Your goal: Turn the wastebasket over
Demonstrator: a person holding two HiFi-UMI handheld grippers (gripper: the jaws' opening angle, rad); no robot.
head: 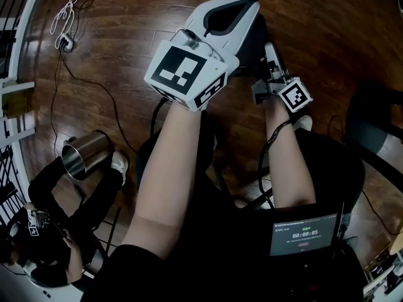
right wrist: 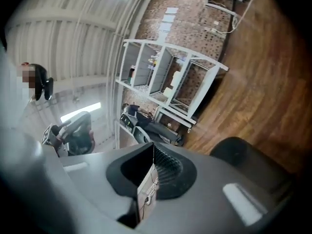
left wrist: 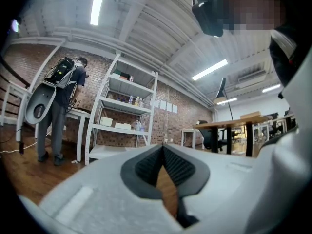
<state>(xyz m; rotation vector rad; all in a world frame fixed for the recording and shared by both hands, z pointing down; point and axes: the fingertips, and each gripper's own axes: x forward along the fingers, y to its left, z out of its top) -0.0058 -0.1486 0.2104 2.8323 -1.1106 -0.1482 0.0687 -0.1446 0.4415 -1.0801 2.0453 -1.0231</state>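
Observation:
The wastebasket (head: 85,155) is a shiny steel cylinder at the left of the head view, tipped over with its open mouth towards the lower left. It does not show in either gripper view. My left gripper (head: 247,4) is raised high at the top centre, well away from the wastebasket. It points out over the floor, and its fingertips meet with nothing between them (left wrist: 162,146). My right gripper (head: 269,46) sits lower, just to the right of the left one and partly behind it. It is shut and empty (right wrist: 153,144).
A person in black (head: 56,231) crouches at the lower left beside the wastebasket. Cables and a power strip (head: 63,39) lie on the wood floor at the upper left. A black chair (head: 371,124) stands at the right. White shelving (left wrist: 122,116) and tables (left wrist: 234,126) stand ahead.

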